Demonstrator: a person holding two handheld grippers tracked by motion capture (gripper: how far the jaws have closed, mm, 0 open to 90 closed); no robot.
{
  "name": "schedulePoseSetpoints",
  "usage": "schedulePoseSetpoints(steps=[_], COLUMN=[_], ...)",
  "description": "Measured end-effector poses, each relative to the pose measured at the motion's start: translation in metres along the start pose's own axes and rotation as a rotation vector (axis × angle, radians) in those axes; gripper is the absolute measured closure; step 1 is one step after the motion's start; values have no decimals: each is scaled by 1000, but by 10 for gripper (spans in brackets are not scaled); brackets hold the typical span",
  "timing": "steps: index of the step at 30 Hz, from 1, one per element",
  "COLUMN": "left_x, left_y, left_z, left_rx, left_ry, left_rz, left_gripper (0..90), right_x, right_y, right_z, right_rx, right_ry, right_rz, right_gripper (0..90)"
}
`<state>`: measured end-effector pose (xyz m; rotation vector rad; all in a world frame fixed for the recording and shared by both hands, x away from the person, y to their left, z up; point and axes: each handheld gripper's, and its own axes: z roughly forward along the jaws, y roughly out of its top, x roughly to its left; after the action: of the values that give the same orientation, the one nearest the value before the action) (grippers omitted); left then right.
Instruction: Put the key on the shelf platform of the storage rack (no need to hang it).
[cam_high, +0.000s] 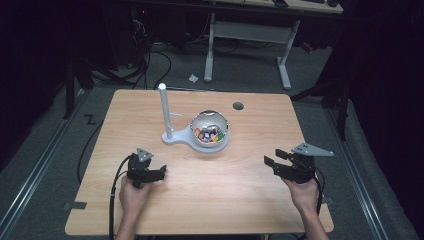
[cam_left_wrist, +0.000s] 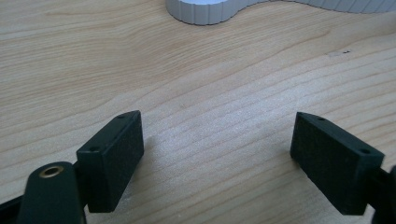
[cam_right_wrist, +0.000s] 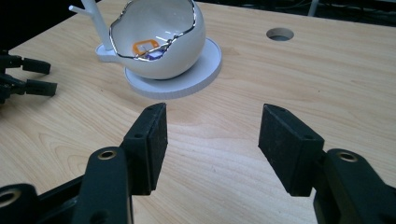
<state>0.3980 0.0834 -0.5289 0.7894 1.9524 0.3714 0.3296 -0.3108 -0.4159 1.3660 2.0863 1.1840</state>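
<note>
The bowl (cam_high: 210, 129) sits mid-counter; both hand-held grippers, left (cam_high: 159, 173) and right (cam_high: 272, 161), wide and empty, should approach its rim squarely.

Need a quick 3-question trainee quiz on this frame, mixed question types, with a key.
1. True or false: the right gripper holds the white bowl.
2. What stands left of the bowl on the same white base? A) an upright white post B) a red cup C) a book
3. What lies between the fingers of the left gripper?

Key
1. False: its fingers are open and short of the bowl.
2. A
3. Nothing, just bare wooden table.
</note>
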Motion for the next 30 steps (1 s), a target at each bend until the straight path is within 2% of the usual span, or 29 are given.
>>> schedulePoseSetpoints(steps=[2,7,10,12,24,30], left_x=[-1,0,0,0,0,0], left_y=[0,0,0,0,0,0], left_z=[0,0,0,0,0,0], left_rx=[2,1,1,0,0,1], left_ry=[5,-5,4,0,0,-5], left_rz=[-9,6,-7,0,1,8], left_gripper=[177,177,177,177,177,177], right_x=[0,1,2,2,0,0], right_y=[-3,-7,-11,-13,-28,-34], right_z=[2,8,12,13,21,27], right_rx=[8,24,29,36,42,50], right_ry=[4,15,20,23,32,31], right_rz=[5,7,5,12,45,43], right_gripper=[421,421,419,420,420,442])
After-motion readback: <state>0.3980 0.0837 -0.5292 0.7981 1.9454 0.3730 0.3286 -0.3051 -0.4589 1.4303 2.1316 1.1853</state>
